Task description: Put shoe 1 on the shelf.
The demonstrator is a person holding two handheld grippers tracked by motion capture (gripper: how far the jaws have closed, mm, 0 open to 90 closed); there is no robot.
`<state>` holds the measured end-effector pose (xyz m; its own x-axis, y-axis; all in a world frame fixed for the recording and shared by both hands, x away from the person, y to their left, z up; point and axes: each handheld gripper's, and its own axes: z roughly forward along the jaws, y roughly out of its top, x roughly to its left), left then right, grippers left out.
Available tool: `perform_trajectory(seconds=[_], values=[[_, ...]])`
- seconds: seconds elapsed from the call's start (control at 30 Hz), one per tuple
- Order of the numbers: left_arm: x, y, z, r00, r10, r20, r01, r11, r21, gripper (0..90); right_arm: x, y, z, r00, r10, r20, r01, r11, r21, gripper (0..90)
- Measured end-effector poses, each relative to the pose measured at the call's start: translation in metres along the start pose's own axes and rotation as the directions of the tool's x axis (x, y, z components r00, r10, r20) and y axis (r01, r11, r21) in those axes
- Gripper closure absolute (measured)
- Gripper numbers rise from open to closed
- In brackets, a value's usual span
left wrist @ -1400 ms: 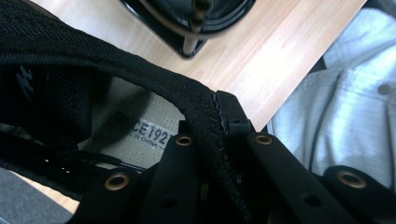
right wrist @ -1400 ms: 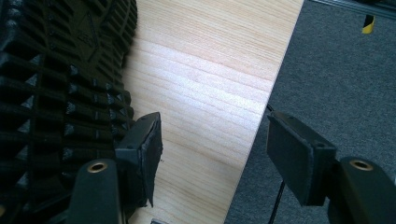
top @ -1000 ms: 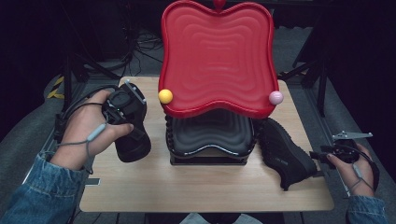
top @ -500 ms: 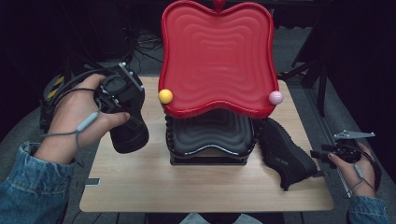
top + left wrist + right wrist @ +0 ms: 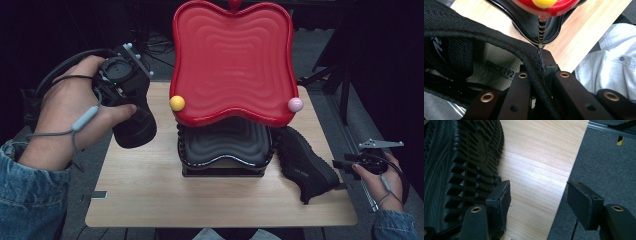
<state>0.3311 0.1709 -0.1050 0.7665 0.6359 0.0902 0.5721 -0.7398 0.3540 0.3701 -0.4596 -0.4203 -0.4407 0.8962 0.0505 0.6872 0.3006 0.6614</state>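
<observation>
My left hand (image 5: 70, 117) holds the left gripper (image 5: 131, 107) raised off the table w/ jaws clamped tight on a shoe collar, while my right hand (image 5: 382, 172) rests low at the table's right edge, right gripper (image 5: 537, 200) jaws apart.

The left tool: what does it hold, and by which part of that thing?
The left tool holds a black shoe. Its jaws are shut on the padded rim of the shoe's opening.

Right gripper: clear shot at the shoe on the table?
Probably yes. The right gripper has open jaws right beside the shoe, which lies on its side at the table edge with its sole facing the gripper. Nothing lies between them.
</observation>
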Motion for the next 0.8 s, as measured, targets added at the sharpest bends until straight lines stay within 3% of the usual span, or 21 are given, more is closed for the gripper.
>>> perform_trajectory(seconds=[0.17,0.23,0.27,0.37,0.57,0.8], values=[[-0.002,0.003,-0.011,0.9997,0.009,-0.022,-0.009,0.9998,-0.016,87.5,0.000,0.000,-0.001,1.0000,-0.003,0.000,0.003,1.000,-0.001,37.2],[-0.003,0.006,-0.017,0.9984,0.015,-0.054,-0.018,0.9991,-0.040,87.5,-0.001,0.000,-0.001,1.0000,0.000,0.001,0.000,1.000,-0.003,37.2],[-0.003,0.006,-0.017,0.9984,0.015,-0.054,-0.018,0.9991,-0.040,87.5,-0.001,0.000,-0.001,1.0000,0.000,0.001,0.000,1.000,-0.003,37.2],[-0.008,0.010,-0.021,0.9937,0.030,-0.108,-0.035,0.9986,-0.041,87.5,0.000,0.001,-0.002,1.0000,0.002,-0.004,-0.002,1.000,-0.009,37.2],[-0.010,0.018,-0.031,0.9956,0.045,-0.082,-0.050,0.9969,-0.060,87.7,0.000,0.001,-0.003,0.9999,0.006,-0.012,-0.006,1.000,-0.014,37.2],[-0.011,0.026,-0.041,0.9941,0.064,-0.088,-0.072,0.9931,-0.093,87.6,-0.001,0.002,-0.004,0.9997,0.011,-0.021,-0.011,1.000,-0.026,37.2]])
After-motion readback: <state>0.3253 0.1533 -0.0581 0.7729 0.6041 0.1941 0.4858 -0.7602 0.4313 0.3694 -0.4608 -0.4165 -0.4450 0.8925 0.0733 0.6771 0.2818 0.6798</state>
